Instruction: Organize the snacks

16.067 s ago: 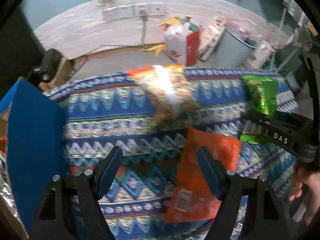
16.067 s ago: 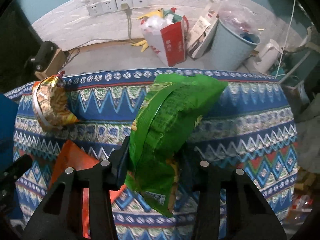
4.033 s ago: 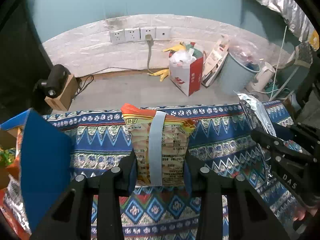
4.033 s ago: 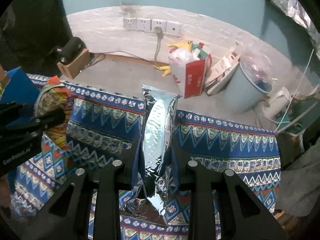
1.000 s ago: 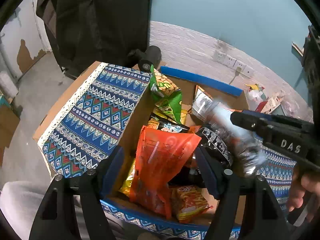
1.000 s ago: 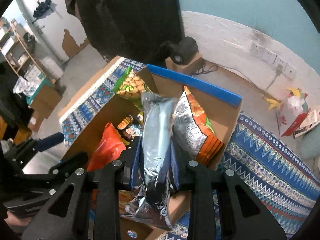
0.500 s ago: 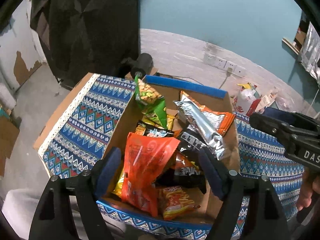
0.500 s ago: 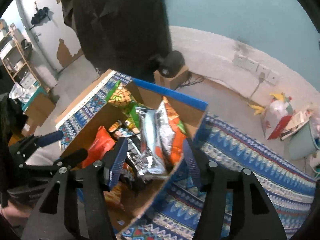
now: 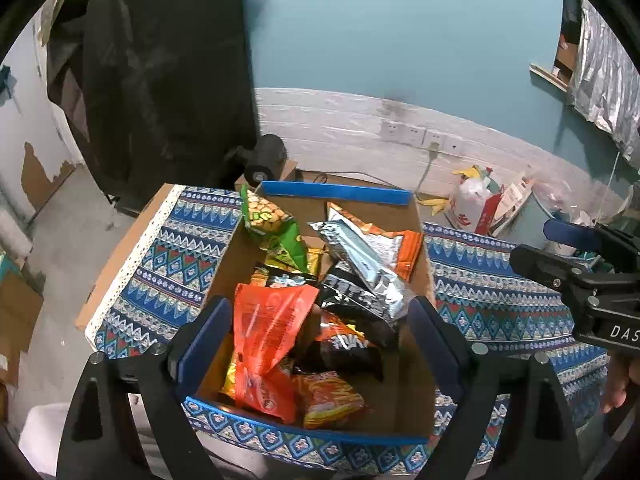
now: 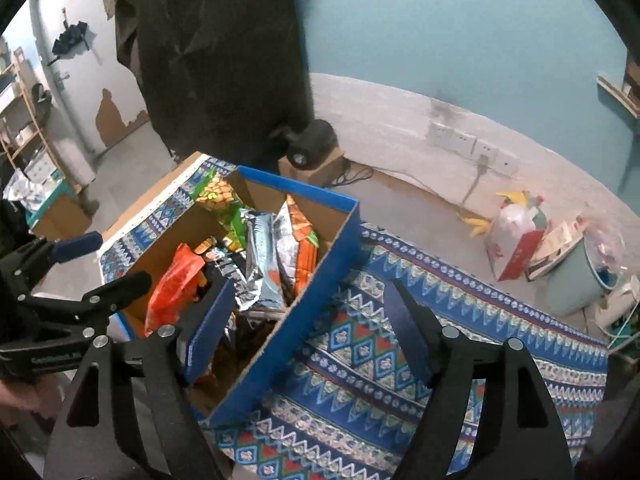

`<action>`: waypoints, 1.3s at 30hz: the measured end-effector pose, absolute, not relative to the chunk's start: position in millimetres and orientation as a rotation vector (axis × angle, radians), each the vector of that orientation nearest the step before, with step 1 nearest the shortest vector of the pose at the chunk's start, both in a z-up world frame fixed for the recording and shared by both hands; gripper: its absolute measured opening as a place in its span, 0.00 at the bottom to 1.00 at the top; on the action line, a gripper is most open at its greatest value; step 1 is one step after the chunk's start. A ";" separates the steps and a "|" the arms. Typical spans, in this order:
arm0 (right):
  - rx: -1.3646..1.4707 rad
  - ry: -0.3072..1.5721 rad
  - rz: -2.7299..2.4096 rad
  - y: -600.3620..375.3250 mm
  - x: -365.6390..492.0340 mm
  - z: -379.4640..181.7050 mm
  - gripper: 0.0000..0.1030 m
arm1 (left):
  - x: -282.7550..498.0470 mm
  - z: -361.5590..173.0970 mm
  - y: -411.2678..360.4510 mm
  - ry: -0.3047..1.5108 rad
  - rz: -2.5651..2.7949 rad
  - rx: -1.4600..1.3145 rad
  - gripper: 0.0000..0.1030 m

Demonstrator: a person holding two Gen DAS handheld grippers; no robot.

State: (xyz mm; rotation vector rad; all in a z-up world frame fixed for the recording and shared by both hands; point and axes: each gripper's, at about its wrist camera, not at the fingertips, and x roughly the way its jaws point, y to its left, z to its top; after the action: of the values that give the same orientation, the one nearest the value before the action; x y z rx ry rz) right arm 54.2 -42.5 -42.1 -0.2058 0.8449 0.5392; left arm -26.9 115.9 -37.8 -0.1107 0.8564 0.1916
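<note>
The left gripper [image 9: 320, 336] hangs above the cardboard box [image 9: 414, 392], its jaws spread wide and holding nothing; the two blue pads [image 9: 204, 340] frame the box contents from the 9 o'clock and 3 o'clock sides of the left wrist view. The box stands on the patterned tablecloth [image 9: 492, 300], with a blue-edged rim and one flap covered in the same pattern folded out toward 10 o'clock. The snacks lie inside the box: an orange-red bag [image 9: 268, 332] stands at the near left, a small orange packet [image 9: 328, 398] lies at 6 o'clock against the near wall, a black packet [image 9: 344, 344] sits just beyond it, a silver foil bag [image 9: 360, 268] leans across the middle, touching an orange-and-white bag [image 9: 396, 244] at the far right, and a green bag [image 9: 272, 224] stands upright at the far left corner. The right gripper [image 10: 308, 332] is likewise spread and empty, held over the right wall of the box [image 10: 304, 304]: its left pad sits above the box interior, its right pad above the tablecloth [image 10: 440, 340]. In the right wrist view the left gripper [image 10: 80, 276] appears at 9 o'clock, and the silver foil bag [image 10: 260, 264] rests between the orange-red bag [image 10: 176, 284] and the orange-and-white bag [image 10: 300, 248]. On the floor beyond, toward 2 o'clock, stand a red-and-white bag [image 10: 516, 240] and a pale blue bin [image 10: 576, 276]
</note>
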 end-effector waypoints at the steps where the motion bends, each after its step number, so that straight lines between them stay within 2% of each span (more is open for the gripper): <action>1: -0.210 0.836 0.534 -45.2 51.9 -40.8 0.74 | -27.6 -37.6 115.8 0.858 0.185 -0.119 0.88; 8: -0.184 0.818 0.527 -63.8 44.6 -34.1 0.74 | -29.8 -28.9 100.4 0.847 0.160 -0.108 0.92; 39: -0.167 0.823 0.499 -83.5 44.5 -32.8 0.75 | -28.7 -17.1 85.7 0.827 0.171 -0.079 0.93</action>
State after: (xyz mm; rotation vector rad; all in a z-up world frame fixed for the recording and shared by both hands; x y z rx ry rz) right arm 44.5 -83.5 -32.8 -0.1670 0.8231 0.4986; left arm -28.7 85.7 -17.1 -0.0785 0.8273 0.1711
